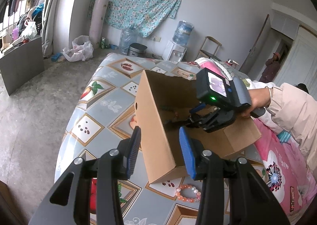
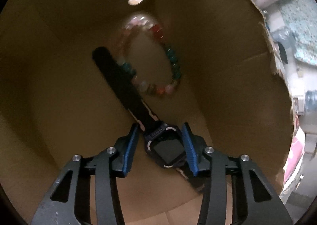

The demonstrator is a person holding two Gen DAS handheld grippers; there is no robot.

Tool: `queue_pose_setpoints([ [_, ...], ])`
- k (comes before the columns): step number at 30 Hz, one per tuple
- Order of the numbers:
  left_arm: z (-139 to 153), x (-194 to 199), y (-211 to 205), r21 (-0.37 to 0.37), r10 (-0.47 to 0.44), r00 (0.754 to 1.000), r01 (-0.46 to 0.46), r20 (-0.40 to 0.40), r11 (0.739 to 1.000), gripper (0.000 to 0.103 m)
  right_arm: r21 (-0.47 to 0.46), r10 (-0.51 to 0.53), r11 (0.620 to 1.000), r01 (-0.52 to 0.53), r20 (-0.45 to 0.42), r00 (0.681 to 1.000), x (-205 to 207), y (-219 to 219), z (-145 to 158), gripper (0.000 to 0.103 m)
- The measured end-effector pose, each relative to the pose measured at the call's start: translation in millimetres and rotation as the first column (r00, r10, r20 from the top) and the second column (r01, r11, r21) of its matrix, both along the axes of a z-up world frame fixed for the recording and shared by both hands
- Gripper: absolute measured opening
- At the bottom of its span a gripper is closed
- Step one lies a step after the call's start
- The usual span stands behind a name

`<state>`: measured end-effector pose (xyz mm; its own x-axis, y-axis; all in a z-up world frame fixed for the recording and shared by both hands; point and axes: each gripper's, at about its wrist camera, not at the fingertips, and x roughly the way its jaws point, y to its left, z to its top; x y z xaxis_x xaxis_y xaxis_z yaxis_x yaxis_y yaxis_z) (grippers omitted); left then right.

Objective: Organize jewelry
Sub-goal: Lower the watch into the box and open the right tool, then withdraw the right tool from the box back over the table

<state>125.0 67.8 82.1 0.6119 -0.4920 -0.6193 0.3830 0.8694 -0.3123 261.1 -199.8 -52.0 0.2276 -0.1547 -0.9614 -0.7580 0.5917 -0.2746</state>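
Note:
An open cardboard box (image 1: 158,121) stands on the patterned table. My left gripper (image 1: 161,145) is open, its fingers either side of the box's near wall, not gripping it. A pink bead bracelet (image 1: 187,193) lies on the table in front of the box. My right gripper (image 1: 198,119) reaches down into the box. In the right wrist view the right gripper (image 2: 161,145) is open, with a black smartwatch (image 2: 165,147) lying between its fingers on the box floor (image 2: 227,96). A multicoloured bead bracelet (image 2: 158,54) lies beyond the watch, partly over its strap.
The table (image 1: 103,106) has a grey fruit-pattern cloth and drops off at the left to a concrete floor. A pink floral cloth (image 1: 277,165) lies at the right. A person's arm (image 1: 287,106) holds the right gripper.

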Motion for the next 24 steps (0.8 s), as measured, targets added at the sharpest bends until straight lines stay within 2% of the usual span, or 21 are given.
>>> queue_pose_setpoints([
  [4, -2, 1, 0, -0.002, -0.001, 1.0, 0.001, -0.004, 1.0, 0.039, -0.064, 0.052, 0.997, -0.051, 0.006, 0.999, -12, -2, 0, 0.037],
  [10, -2, 0, 1, 0.002, 0.002, 1.0, -0.002, -0.002, 1.0, 0.039, -0.089, 0.033, 0.996, -0.027, 0.064, 0.997, -18, 9, 4, 0.035],
  [12, -2, 0, 1, 0.0, 0.0, 1.0, 0.0, -0.002, 1.0, 0.039, -0.065, 0.017, 0.998, -0.013, 0.068, 0.998, -26, 17, 6, 0.038],
  [14, -2, 0, 1, 0.001, 0.001, 1.0, -0.001, -0.002, 1.0, 0.039, -0.042, 0.006, 0.999, -0.002, 0.094, 0.996, -36, 14, 20, 0.048],
  [15, -2, -1, 2, 0.002, 0.002, 1.0, -0.002, -0.001, 1.0, 0.039, -0.025, -0.006, 1.0, 0.009, 0.112, 0.994, -43, 11, 29, 0.05],
  [18, -2, -4, 1, 0.007, 0.005, 1.0, -0.005, 0.004, 1.0, 0.043, 0.068, -0.062, 0.996, 0.051, 0.182, 0.981, -68, 2, 70, 0.053],
  [20, -2, -8, 1, 0.015, 0.005, 1.0, -0.005, 0.016, 1.0, 0.045, 0.174, -0.126, 0.981, 0.084, 0.247, 0.961, -95, -4, 109, 0.056],
  [22, -1, -14, 1, 0.026, 0.006, 1.0, -0.007, 0.027, 1.0, 0.048, 0.298, -0.197, 0.949, 0.107, 0.292, 0.936, -126, -9, 146, 0.059],
  [24, -2, -22, 2, 0.036, 0.003, 0.999, -0.004, 0.041, 0.999, 0.052, 0.446, -0.283, 0.888, 0.117, 0.326, 0.902, -161, -17, 189, 0.066],
])
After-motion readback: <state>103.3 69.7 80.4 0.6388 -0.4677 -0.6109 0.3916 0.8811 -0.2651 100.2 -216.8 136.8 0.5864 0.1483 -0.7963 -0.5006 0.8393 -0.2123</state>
